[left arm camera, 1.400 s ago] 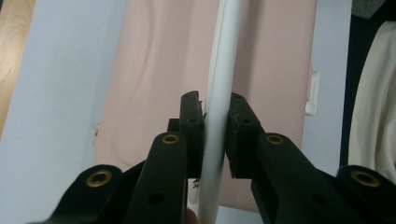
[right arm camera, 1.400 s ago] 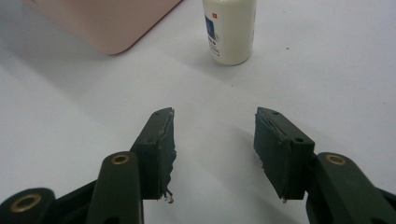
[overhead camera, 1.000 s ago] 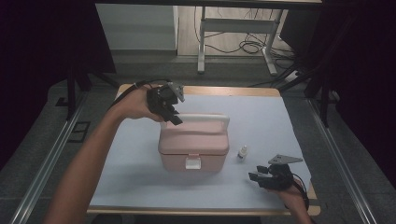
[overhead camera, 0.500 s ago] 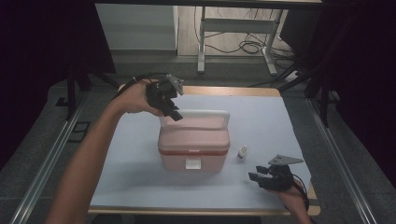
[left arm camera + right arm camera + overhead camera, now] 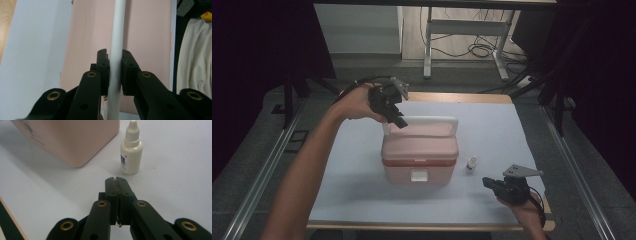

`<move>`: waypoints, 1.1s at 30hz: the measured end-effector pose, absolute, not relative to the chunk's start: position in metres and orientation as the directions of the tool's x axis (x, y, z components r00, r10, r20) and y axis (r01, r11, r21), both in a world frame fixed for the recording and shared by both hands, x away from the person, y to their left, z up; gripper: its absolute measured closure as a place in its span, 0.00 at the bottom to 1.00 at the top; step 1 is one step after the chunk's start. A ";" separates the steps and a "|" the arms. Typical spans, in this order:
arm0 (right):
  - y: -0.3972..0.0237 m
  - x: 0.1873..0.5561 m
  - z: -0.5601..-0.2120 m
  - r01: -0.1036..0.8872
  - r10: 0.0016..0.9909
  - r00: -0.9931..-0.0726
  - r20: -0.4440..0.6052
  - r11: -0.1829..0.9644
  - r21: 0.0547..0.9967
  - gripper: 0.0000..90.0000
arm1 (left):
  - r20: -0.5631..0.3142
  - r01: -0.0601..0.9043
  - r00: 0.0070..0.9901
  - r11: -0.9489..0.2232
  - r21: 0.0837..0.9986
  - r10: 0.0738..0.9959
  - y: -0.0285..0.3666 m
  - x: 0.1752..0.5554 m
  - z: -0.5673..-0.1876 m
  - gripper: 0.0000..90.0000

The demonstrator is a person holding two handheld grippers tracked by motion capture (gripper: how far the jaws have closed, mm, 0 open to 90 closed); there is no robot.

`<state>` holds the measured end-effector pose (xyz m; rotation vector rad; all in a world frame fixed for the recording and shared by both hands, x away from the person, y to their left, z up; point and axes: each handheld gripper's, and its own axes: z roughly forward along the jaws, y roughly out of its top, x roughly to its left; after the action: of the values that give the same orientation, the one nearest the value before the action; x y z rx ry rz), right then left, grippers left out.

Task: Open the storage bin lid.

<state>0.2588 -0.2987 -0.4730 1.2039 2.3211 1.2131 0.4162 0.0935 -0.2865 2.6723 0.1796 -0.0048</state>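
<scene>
Handle (image 5: 427,120) first: at upper left of centre in the high view my left hand-held gripper (image 5: 398,119) is clamped on the white bar of the pink box (image 5: 419,152), which stands in the middle of the bench (image 5: 512,125). In the left hand-held gripper view the two pads (image 5: 103,68) press on the bar from either side, with the pink lid behind it. The handle stands raised above the lid, so I judge the step in hand to be taking hold of the box by its handle, either to lift it or to steady it.

To the right of the box, just beside its lower right corner, stands a small white dropper bottle (image 5: 471,163), upright and apart from the box. Farther right, at the lower right of the high view, my right hand-held gripper (image 5: 490,183) rests low near the bench edge. Its jaws have just been closing and now meet with nothing between them; in its own view the bottle (image 5: 131,152) stands just ahead of the tips.

Next, I think, the right one must open again, ease forward until the bottle sits between the pads, and close gently, since so light a bottle could tip at a nudge. The left must keep its clamp meanwhile.
</scene>
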 end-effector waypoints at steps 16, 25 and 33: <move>-0.274 0.254 -0.435 0.446 0.732 -0.674 0.097 0.300 0.843 1.00 | -0.036 0.125 0.992 -0.885 0.448 0.122 0.094 0.417 -0.284 0.89; -0.235 0.265 -0.413 0.370 0.673 -0.737 0.062 0.324 0.871 1.00 | -0.040 0.125 0.992 -0.883 0.453 0.120 0.095 0.418 -0.284 0.89; -0.210 0.276 -0.413 0.348 0.660 -0.749 0.050 0.328 0.878 1.00 | -0.040 0.124 0.992 -0.882 0.454 0.119 0.095 0.418 -0.284 0.89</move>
<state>0.2757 -0.2105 -0.4129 0.9014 2.2820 1.3880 0.4185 0.0949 -0.2839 2.6627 0.1725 -0.0152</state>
